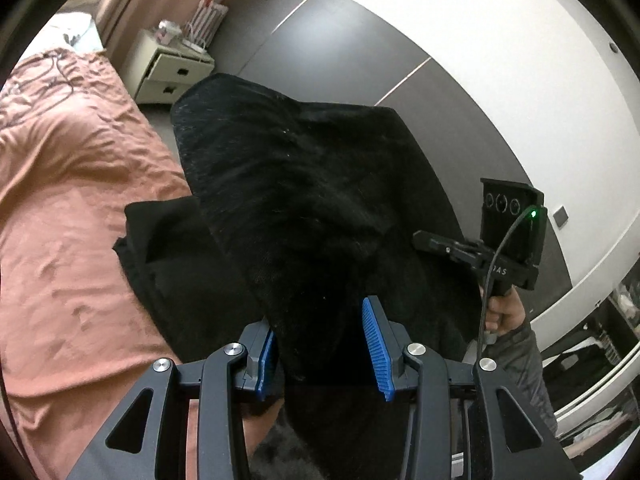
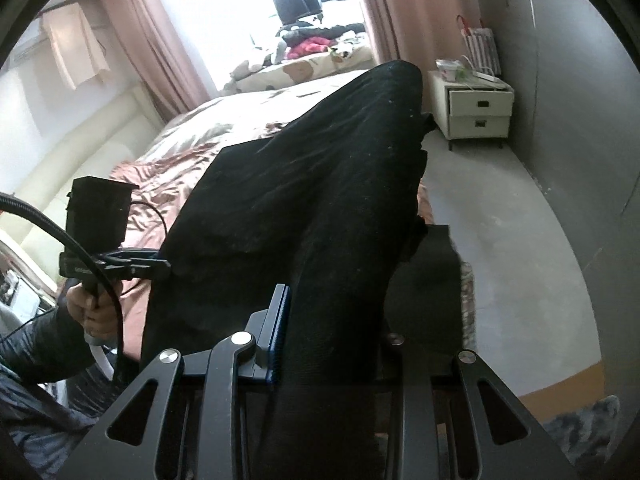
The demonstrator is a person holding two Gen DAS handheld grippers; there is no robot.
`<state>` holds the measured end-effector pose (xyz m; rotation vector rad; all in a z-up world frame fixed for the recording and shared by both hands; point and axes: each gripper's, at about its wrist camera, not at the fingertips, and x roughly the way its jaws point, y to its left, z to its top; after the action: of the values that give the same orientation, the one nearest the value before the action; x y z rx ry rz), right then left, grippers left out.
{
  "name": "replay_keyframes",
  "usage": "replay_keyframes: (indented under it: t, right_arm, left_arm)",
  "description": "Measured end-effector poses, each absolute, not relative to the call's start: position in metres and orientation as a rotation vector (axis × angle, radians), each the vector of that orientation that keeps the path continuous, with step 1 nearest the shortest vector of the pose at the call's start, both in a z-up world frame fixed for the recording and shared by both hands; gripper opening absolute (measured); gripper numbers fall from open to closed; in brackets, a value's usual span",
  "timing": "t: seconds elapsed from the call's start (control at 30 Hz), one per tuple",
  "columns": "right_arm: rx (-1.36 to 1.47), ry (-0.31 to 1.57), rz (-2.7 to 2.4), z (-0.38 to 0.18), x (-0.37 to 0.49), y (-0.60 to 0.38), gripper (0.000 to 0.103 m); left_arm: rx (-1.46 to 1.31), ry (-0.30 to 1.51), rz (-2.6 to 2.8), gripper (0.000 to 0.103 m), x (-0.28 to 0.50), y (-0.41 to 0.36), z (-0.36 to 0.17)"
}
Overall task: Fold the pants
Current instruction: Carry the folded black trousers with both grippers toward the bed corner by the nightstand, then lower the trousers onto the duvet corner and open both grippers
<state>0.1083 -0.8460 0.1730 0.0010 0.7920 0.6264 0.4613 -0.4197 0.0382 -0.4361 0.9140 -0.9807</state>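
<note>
1. Left tool (image 1: 324, 354) clamped on black fuzzy fabric pants (image 1: 304, 184).
2. Pants hang lifted above the bed with the wrinkled pink sheet (image 1: 68, 184), their lower part heaped on it.
3. Right tool (image 2: 332, 336) clamped on the pants, off the bed's edge, over grey floor (image 2: 520, 240).

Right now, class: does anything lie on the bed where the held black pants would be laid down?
Nothing foreign shows. Both the left gripper and the right gripper hold the black pants above the pink bedspread. Only the pants' own lower part lies there; the fabric hides whatever is directly beneath it.
</note>
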Motion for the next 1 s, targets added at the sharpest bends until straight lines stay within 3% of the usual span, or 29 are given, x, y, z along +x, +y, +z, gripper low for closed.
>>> replay_keyframes:
  t: [0.57,0.63,0.77,1.0]
  right_arm:
    - [-0.024,0.912,0.584,0.15,0.155,-0.807,0.026]
    - [-0.045,0.953,0.523,0.142,0.156,-0.808,0.03]
    - [-0.036,1.07,0.307,0.114,0.16,-0.817,0.047]
    - [-0.061,0.907,0.187,0.163,0.097,-0.802,0.048]
  left_arm:
    - [-0.524,0.976,-0.974,0.042,0.531,-0.441,-0.054]
    - [-0.534,1.011,-0.976,0.042,0.537,-0.452,-0.069]
    - [-0.517,1.051,-0.924,0.043,0.545,-0.461,-0.09]
    - [-0.556,1.027,-0.886,0.043,0.543,-0.426,-0.086]
